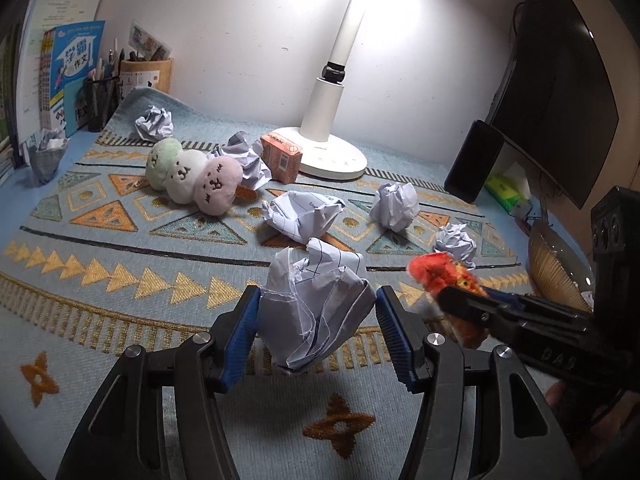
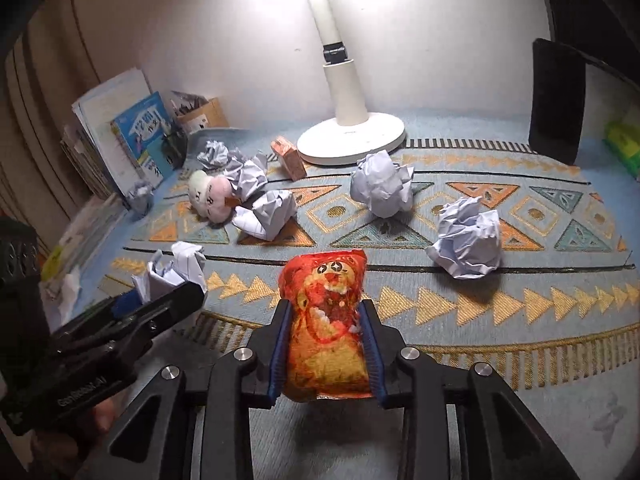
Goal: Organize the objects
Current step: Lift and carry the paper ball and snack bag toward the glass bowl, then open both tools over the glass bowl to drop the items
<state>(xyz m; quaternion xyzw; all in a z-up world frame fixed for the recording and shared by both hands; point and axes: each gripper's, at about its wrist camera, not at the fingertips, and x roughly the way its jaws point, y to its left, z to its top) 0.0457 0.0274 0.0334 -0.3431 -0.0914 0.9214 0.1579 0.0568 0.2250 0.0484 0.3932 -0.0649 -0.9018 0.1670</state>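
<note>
A: What is the biggest thing on the desk now?

B: The blue woven mat with orange and gold triangles (image 1: 120, 280); it covers almost all the surface. On its far edge stands the white desk lamp with a round base (image 1: 334, 152), and a black phone (image 1: 474, 160) leans at the right.

A: And what is smaller than these?

B: A soft toy of three plush balls, green, white and pink (image 1: 192, 176), lies at the left. Beside the lamp base is a small orange carton box (image 1: 282, 156).

A: How many papers lie loose?

B: I count at least five crumpled white paper balls (image 2: 382, 184) on the mat, well apart from each other. One more seems to sit by the books at the left edge, but I cannot tell if it is put away there.

A: What do the grippers hold?

B: The left gripper (image 1: 316, 314) has its jaws pinching a big crumpled sheet of lined white paper (image 1: 316, 304), lifted above the mat. The right gripper (image 2: 324, 344) has its jaws pressed on a red and orange snack bag (image 2: 328, 328), also above the mat, near the front.

A: So the task is far along?

B: I judge it is early. Two things are picked, but no bin shows in either view, and most of the clutter is not yet collected.
</note>
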